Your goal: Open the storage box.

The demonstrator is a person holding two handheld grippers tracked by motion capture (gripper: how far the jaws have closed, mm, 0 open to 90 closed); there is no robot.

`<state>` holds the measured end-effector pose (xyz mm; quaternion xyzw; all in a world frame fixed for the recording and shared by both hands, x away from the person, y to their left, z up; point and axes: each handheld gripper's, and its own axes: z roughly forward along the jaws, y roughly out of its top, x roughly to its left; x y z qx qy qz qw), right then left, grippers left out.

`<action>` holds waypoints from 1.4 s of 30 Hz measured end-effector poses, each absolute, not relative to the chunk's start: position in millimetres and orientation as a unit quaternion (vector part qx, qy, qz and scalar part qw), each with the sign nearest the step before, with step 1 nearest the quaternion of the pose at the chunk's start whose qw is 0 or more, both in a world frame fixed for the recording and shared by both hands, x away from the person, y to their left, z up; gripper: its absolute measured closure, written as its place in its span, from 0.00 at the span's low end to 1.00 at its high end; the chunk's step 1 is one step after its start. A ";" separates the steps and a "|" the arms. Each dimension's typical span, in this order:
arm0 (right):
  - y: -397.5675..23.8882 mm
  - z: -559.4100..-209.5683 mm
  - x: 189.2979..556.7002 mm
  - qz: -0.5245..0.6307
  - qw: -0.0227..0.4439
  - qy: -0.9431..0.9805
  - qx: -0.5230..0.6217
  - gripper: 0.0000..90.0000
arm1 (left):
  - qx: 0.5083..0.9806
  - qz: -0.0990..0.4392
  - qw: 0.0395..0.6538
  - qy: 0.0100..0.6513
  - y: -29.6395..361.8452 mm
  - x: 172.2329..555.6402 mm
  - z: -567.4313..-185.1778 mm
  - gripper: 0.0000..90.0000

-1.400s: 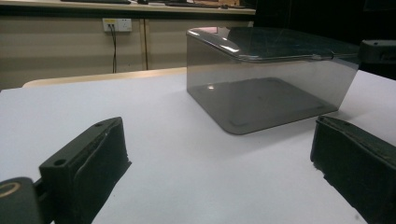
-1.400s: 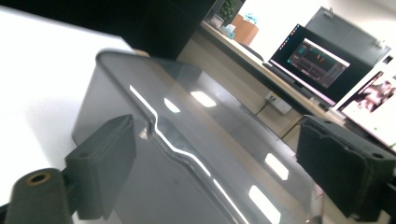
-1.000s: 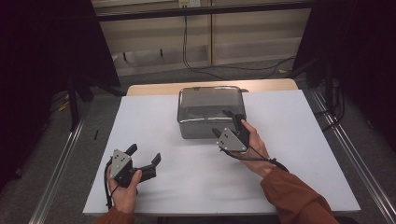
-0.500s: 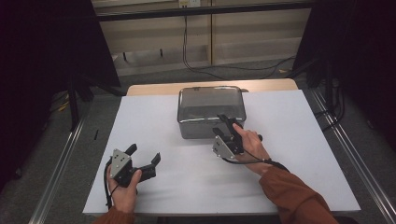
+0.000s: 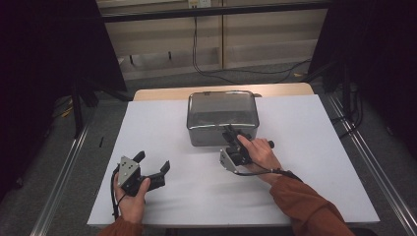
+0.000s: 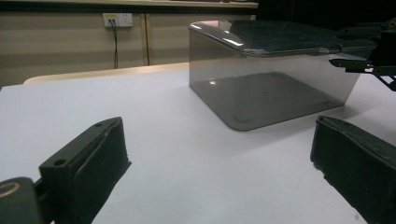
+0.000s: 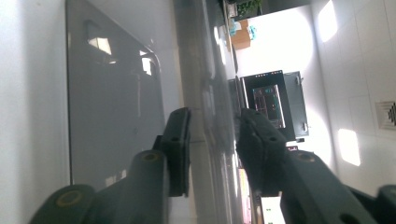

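A smoky see-through box (image 5: 222, 110) with a lid stands at the middle back of the white table top (image 5: 305, 162). My right gripper (image 5: 230, 132) is turned on its side at the box's near right edge. In the right gripper view its jaws have just been closing and straddle the lid's rim (image 7: 208, 93). One pad stands under the rim and one over it, close to it but not pressing. My left gripper (image 5: 153, 161) rests open and empty on the table at the near left. In the left gripper view the box (image 6: 271, 88) is ahead of it, with the right gripper (image 6: 369, 60) at its far corner.
The white sheet covers a wooden table whose far edge (image 5: 162, 93) shows behind the box. Metal rails (image 5: 64, 172) run along both sides on the floor. Cables (image 5: 206, 69) hang at the back wall.
The right gripper has rolled onto its side and settled at the box's front edge, and its jaws have narrowed around the lid's rim. The left gripper has stayed put.
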<state>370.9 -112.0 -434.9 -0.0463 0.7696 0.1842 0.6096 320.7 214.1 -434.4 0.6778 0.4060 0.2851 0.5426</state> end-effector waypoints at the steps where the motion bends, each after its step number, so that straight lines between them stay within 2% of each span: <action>1: -111.2 -435.7 370.5 0.183 0.609 0.771 -0.047 0.75 | 0.677 0.285 0.543 0.406 214.2 320.6 -434.3 0.04; 9: -108.4 -434.5 369.4 0.173 0.613 0.769 -0.053 0.87 | 0.676 0.284 0.546 0.406 212.8 322.0 -434.3 0.04; 42: -107.8 -426.0 369.8 0.184 0.609 0.771 -0.041 0.88 | 0.681 0.279 0.558 0.384 208.3 327.4 -430.3 0.04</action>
